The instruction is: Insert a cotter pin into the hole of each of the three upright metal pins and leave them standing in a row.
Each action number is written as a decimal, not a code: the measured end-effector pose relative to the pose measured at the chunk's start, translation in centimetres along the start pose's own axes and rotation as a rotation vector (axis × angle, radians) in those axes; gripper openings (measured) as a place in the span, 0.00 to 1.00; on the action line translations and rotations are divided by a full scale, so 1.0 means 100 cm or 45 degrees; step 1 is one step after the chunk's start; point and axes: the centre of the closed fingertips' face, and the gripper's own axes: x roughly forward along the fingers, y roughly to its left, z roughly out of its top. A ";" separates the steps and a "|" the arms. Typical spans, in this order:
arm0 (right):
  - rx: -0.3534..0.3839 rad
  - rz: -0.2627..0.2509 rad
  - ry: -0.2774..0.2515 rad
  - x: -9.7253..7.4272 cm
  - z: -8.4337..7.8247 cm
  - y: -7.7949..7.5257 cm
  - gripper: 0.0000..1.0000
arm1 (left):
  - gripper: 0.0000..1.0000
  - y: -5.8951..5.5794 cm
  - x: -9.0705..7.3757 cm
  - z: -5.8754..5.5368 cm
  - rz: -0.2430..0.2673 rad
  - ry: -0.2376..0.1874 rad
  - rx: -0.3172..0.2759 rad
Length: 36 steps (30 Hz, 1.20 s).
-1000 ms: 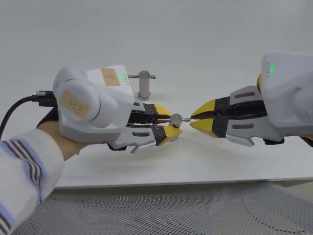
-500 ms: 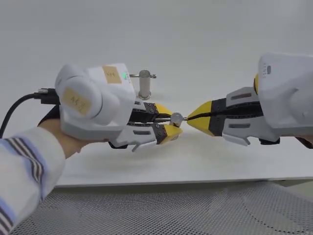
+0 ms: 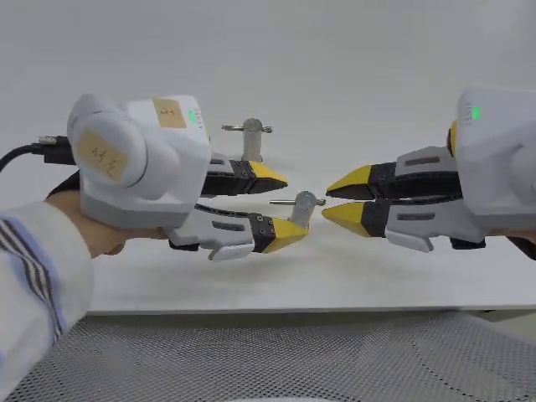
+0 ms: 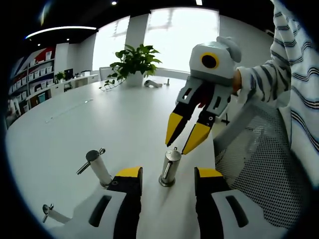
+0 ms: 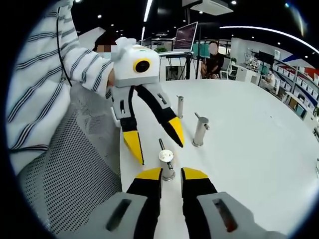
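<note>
Now the left gripper (image 3: pixel 285 204), which was clenched on the near metal pin half a second ago, has its jaws spread wide and grips nothing. In the head view one jaw sits above the pin's head and one below. Between them the near metal pin (image 3: pixel 306 203) stands upright on the white table (image 3: pixel 377 92) by itself, with a cotter pin (image 3: pixel 283 202) poking out of its head toward the left. To its right the right gripper (image 3: pixel 329 199), pinched shut against the pin head a moment earlier, now has its jaws slightly parted and empty, tips just beside the head. I judge the insertion on this pin done, with both tools letting go.

Further back, the second pin (image 4: pixel 97 167) carries its own cotter pin. The third pin (image 4: pixel 50 213) seems to carry one too, though it is too small to be sure. In the right gripper view the three run in a line away from the near edge, so the task looks close to finished.

The near pin sits inside the left jaws, just beside both, so backing out askew could tip it. It is also near the table edge, with grey mesh (image 3: pixel 251 360) below. A potted plant (image 4: pixel 133 59) sits well apart.
</note>
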 end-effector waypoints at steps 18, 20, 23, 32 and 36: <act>0.087 0.099 -0.040 0.022 -0.006 0.014 0.29 | 0.99 -0.017 -0.039 -0.017 0.034 0.019 -0.093; 0.082 0.117 -0.040 0.024 -0.007 0.016 0.28 | 0.99 -0.019 -0.042 -0.020 0.042 0.047 -0.078; 0.082 0.130 -0.048 0.028 -0.010 0.017 0.28 | 0.99 -0.020 -0.045 -0.022 0.050 0.062 -0.083; 0.079 0.140 -0.117 0.036 -0.008 0.017 0.18 | 0.99 -0.021 -0.054 -0.025 0.109 0.082 -0.091; 0.067 0.127 -0.138 0.037 -0.008 0.014 0.15 | 0.99 -0.020 -0.058 -0.025 0.131 0.087 -0.093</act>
